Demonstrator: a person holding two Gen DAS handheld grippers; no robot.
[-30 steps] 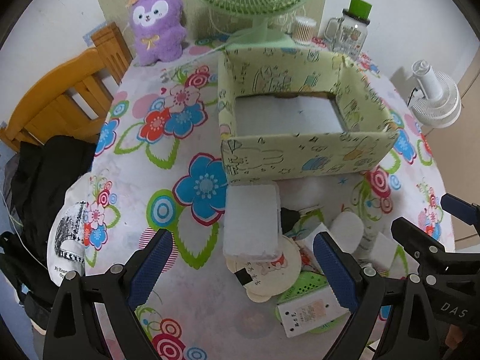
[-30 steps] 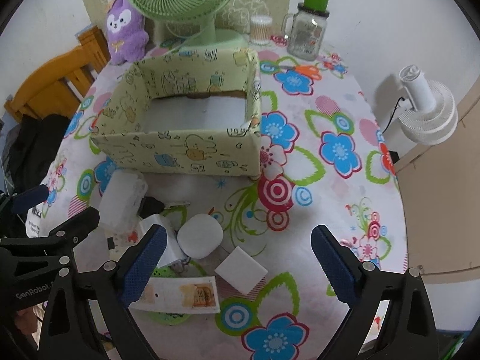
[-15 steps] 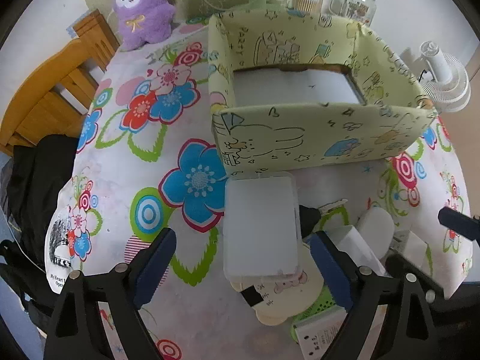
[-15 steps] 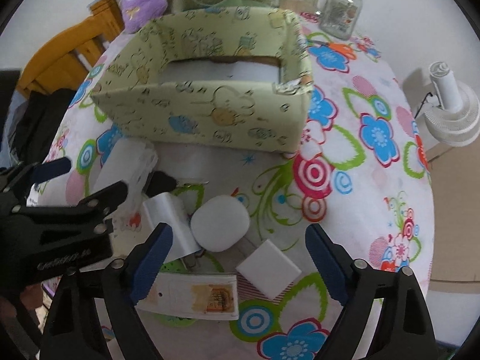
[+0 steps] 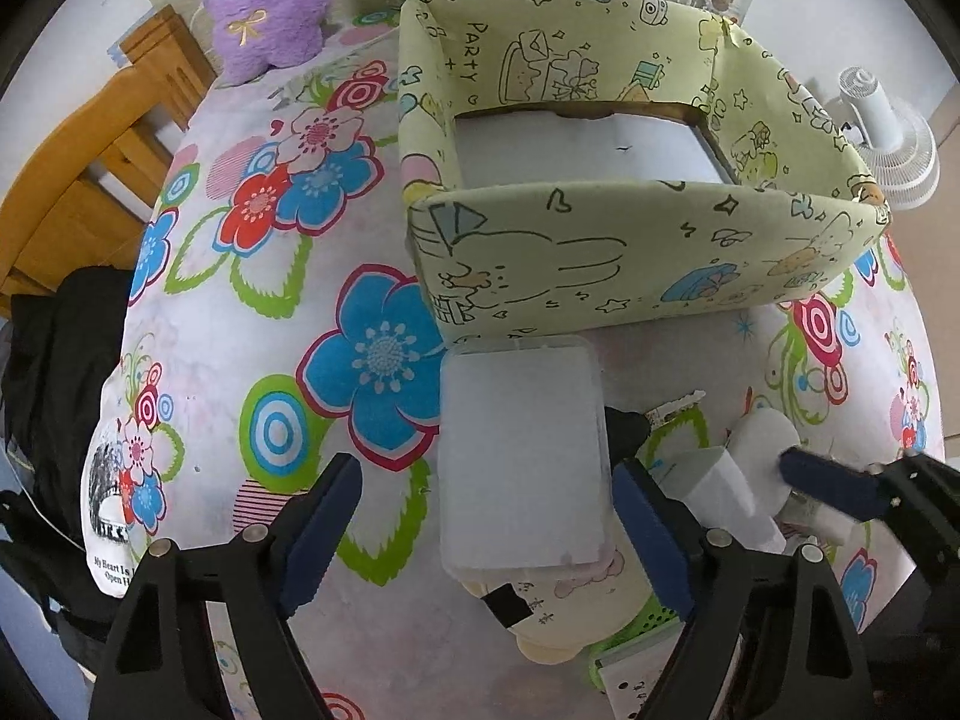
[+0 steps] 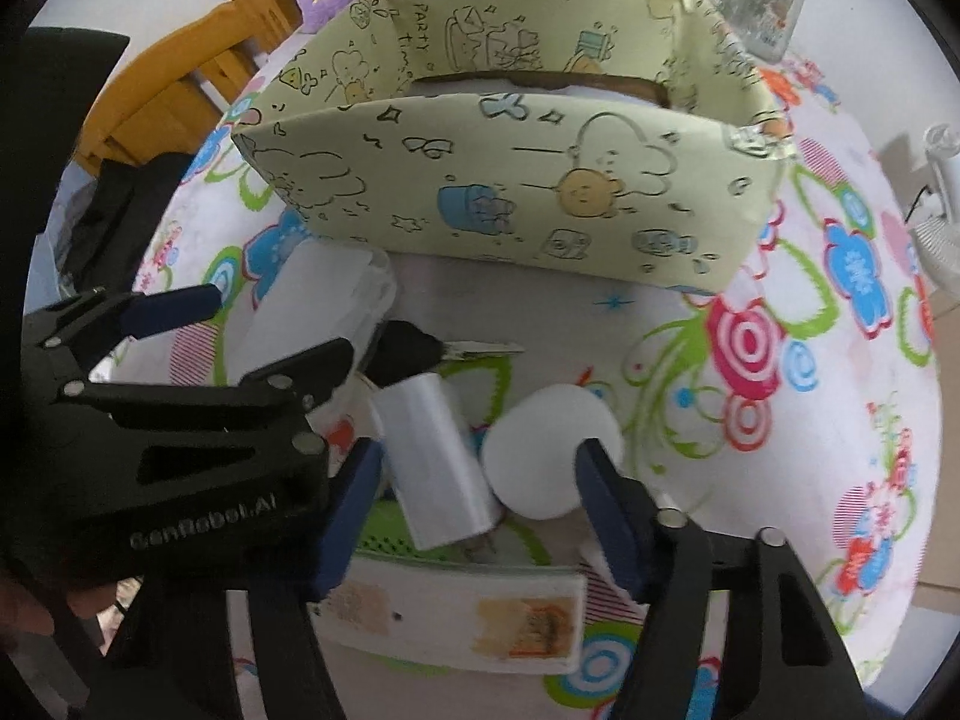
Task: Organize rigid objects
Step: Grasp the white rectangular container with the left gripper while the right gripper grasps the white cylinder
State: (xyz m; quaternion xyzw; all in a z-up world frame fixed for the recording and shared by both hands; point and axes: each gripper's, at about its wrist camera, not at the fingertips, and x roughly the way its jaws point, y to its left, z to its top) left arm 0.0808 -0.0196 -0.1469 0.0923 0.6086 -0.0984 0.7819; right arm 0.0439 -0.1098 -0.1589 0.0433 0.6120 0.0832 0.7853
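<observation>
Left tongs (image 5: 486, 534): the jaws have just been closing a little, but they are still sitting wide. The frosted box (image 5: 521, 456) is lying between them. The right pad is right at the box's edge; the left pad is standing apart from it.
Right tongs (image 6: 480, 516): the jaws have just been closing a lot and are now sitting narrower. The white plug block (image 6: 441, 462) and the round white case (image 6: 549, 450) are lying between them. The right pad is right at the case; I cannot tell if it is pressing.
Only the left view is showing: the white floor inside the green paper box (image 5: 600, 264), with nothing lying in it.
Only the right view is showing: a flat white card with a brown picture (image 6: 456, 612) lying just under the tongs, a black key (image 6: 420, 354) beside the frosted box, and a green mesh thing (image 6: 396, 531) peeking out under the plug block.
Where the things are: all the small things are lying on the flowery cloth (image 5: 270, 312), in front of the green paper box, outside it.
Around: a purple plush toy (image 5: 264, 6), a wooden chair (image 5: 84, 180), a jar with a green lid (image 6: 768, 0) and a white fan (image 5: 882, 144) are standing farther off.
In the way: in the right view the left tongs are covering part of the frosted box.
</observation>
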